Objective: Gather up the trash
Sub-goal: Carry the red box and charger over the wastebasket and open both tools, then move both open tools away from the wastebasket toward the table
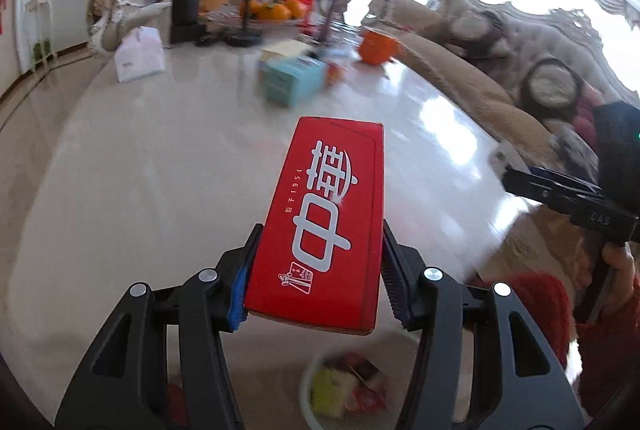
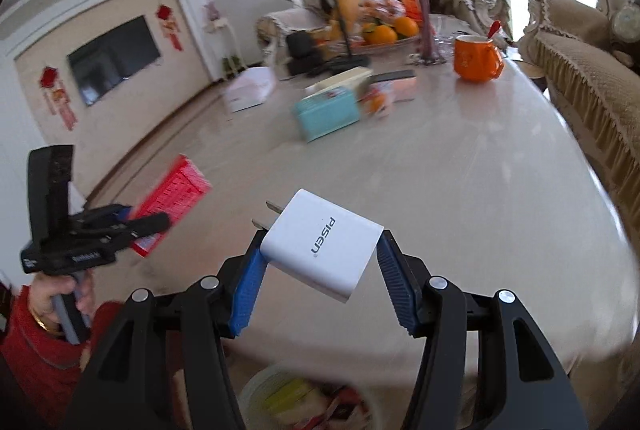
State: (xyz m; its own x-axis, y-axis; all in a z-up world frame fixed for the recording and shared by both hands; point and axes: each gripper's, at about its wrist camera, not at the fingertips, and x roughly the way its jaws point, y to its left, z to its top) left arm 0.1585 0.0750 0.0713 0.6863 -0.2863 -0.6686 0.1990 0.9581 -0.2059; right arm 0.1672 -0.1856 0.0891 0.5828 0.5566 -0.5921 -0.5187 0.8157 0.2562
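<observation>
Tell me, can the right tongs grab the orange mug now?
Probably not yet. The right tongs are already full with the white charger, and the orange mug sits far across the table.

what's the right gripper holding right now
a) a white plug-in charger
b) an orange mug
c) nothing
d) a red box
a: in the right wrist view the right gripper is clamped on a white charger with its prongs sticking out, while the red box sits in the left gripper and the orange mug stands far off on the table.
</observation>
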